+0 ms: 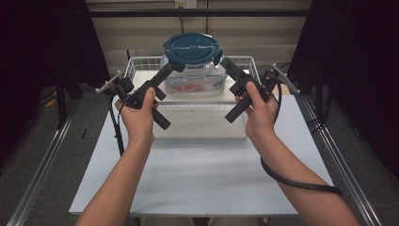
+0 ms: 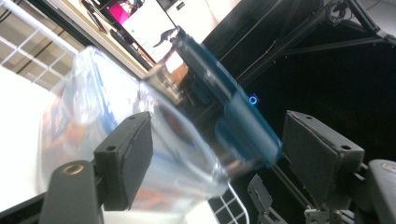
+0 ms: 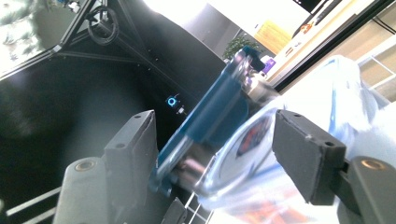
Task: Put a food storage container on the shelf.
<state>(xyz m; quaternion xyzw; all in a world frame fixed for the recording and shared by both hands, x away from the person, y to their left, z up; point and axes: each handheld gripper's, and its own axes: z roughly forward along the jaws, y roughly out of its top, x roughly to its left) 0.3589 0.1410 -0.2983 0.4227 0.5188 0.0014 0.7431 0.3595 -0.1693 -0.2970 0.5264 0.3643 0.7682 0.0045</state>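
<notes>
Room: dark curtains on both sides, pale wall panels at the back, metal rails along the floor.
Table [image 1: 197,183]: white, flat; its near half is bare, the work is at the far end.
Basket [image 1: 141,63]: white wire, at the far edge of the table; it holds the boxes.
Lower box [image 1: 207,84]: clear plastic, with something red and blue inside, lying in the basket.
Container [image 1: 192,66]: round clear tub standing upright on the lower box, straight ahead of the person, between the two grippers.
Lid [image 1: 193,47]: dark blue, round, with clip flaps at the rim; it sits on the container and faces up.
Axis: the container is round, so it has no long side across the table; its own axis is vertical, and the lid plane is about level.
Left gripper [image 1: 171,68]: comes from the left and points up and to the right at the container; jaws are spread, with the lid edge and the tub wall between them but not pressed.
Right gripper [image 1: 225,63]: comes from the right and points up and to the left; jaws are also spread around the lid edge, pads not pressing.
Nearer hand: both look about equally near, one on each side.
Coming move, as I judge: it depends on the lid rim lying between each pair of jaws.
</notes>
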